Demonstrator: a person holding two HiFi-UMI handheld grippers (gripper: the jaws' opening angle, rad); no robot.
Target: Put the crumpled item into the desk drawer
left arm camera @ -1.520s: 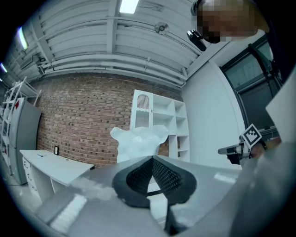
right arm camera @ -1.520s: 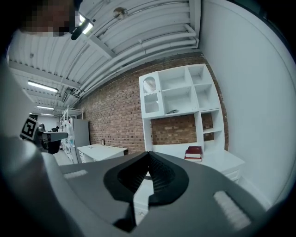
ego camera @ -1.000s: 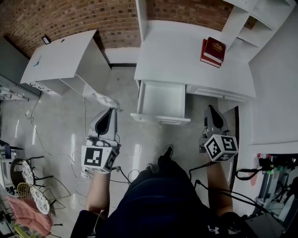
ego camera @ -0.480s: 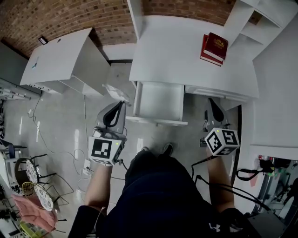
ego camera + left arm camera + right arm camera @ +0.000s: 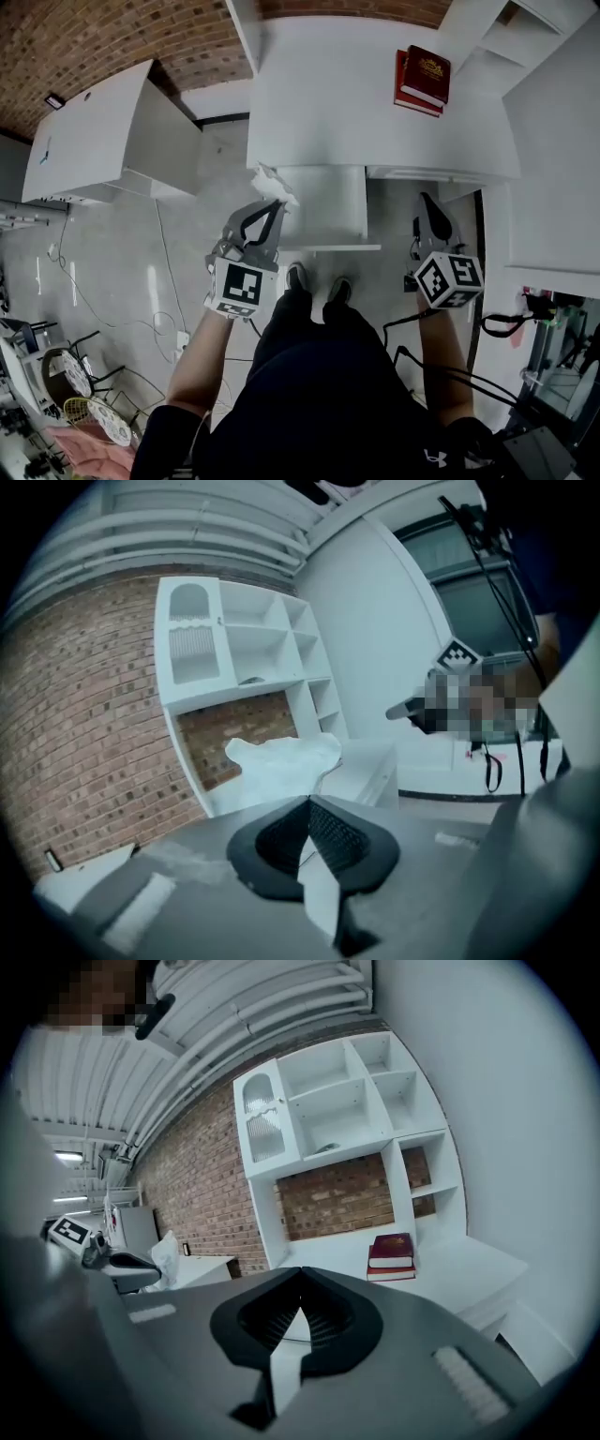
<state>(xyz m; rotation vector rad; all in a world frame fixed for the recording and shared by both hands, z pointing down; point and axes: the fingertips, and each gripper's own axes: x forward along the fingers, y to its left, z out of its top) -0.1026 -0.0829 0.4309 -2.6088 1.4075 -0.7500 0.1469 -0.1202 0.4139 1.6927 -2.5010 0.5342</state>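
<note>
The crumpled white thing [image 5: 273, 184] was pinched in the closed tips of the left claw [image 5: 267, 210]. It was held up at the left side of the open drawer [image 5: 343, 247], which was pulled out from under the white desk [image 5: 319, 103]. The right claw [image 5: 428, 208] was seen closed with nothing in it, off to the right of the drawer, and two red books [image 5: 422, 81] were stacked on the desk.

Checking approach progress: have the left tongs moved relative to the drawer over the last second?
Yes. The left tongs, shut on the crumpled item, moved right, from clear of the open drawer to its left edge.
</note>
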